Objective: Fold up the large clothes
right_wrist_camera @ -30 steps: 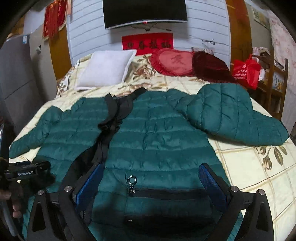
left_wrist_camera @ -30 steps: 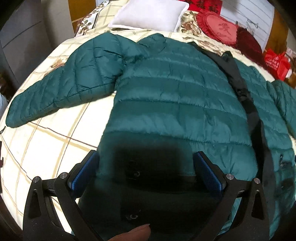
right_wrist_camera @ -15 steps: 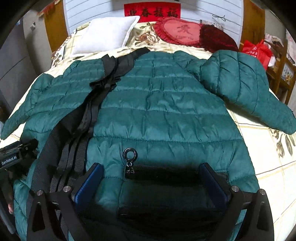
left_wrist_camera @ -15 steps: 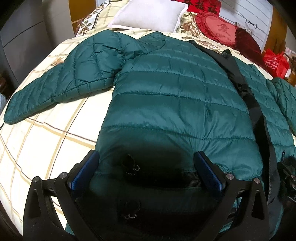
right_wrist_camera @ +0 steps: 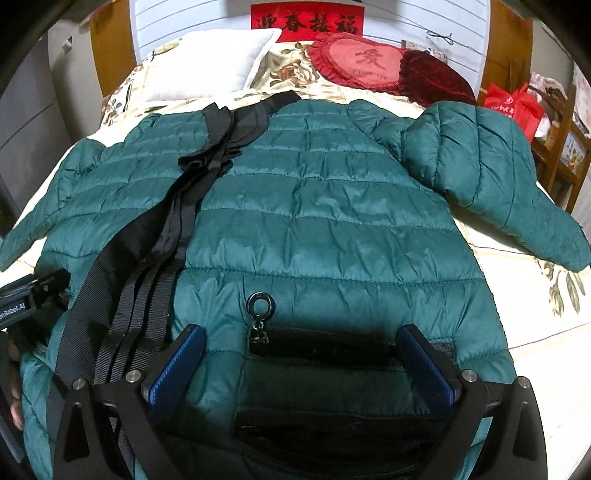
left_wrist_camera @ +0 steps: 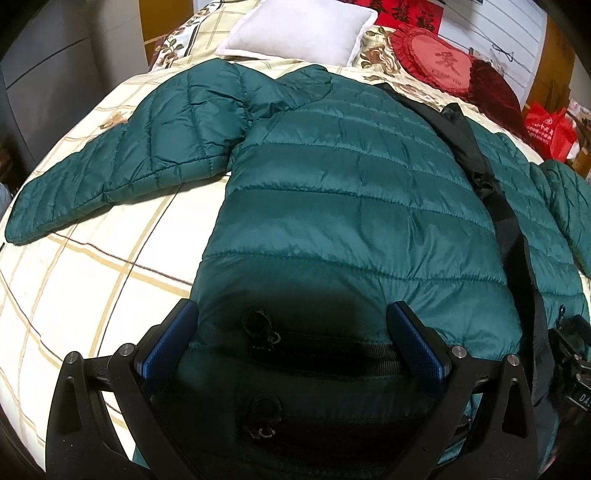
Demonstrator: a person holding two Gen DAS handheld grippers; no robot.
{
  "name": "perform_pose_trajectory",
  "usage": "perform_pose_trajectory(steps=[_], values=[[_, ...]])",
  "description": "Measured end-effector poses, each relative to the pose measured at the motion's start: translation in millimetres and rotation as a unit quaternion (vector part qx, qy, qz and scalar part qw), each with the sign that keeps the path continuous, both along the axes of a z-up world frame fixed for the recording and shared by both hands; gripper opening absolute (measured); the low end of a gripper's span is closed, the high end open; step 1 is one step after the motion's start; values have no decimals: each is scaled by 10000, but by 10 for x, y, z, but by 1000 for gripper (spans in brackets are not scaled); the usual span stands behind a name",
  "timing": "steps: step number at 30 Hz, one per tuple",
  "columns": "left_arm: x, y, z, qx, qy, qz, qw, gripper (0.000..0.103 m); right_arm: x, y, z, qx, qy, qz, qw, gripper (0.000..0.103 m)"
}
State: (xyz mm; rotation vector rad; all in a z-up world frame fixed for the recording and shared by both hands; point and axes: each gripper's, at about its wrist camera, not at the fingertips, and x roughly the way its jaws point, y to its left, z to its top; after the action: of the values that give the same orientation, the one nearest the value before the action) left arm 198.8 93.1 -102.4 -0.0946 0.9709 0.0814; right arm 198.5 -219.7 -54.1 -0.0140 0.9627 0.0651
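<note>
A dark green quilted puffer jacket (left_wrist_camera: 351, 206) lies flat on the bed, front up, both sleeves spread out; it also shows in the right wrist view (right_wrist_camera: 332, 221). A black zipper placket (right_wrist_camera: 162, 240) runs down its middle. My left gripper (left_wrist_camera: 291, 332) is open, low over the left hem by a zip pocket (left_wrist_camera: 321, 350). My right gripper (right_wrist_camera: 301, 354) is open, low over the right hem, its fingers either side of a pocket zip with a ring pull (right_wrist_camera: 261, 301). Neither holds cloth.
The bed has a cream plaid sheet (left_wrist_camera: 74, 277). A white pillow (left_wrist_camera: 299, 33), a red heart cushion (right_wrist_camera: 362, 62) and a dark red cushion (right_wrist_camera: 436, 79) lie at the head. A red bag (right_wrist_camera: 511, 107) and wooden shelf stand right of the bed.
Both grippers have moved down and forward toward the jacket's hem, so the jacket fills more of each view. Both stayed open.
</note>
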Motion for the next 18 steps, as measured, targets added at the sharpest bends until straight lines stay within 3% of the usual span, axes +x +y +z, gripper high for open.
perform_pose_trajectory(steps=[18], values=[[-7,-26,-13,141,15,-54,9999,103,-31,79,-28,-389,8,93,9992,103]])
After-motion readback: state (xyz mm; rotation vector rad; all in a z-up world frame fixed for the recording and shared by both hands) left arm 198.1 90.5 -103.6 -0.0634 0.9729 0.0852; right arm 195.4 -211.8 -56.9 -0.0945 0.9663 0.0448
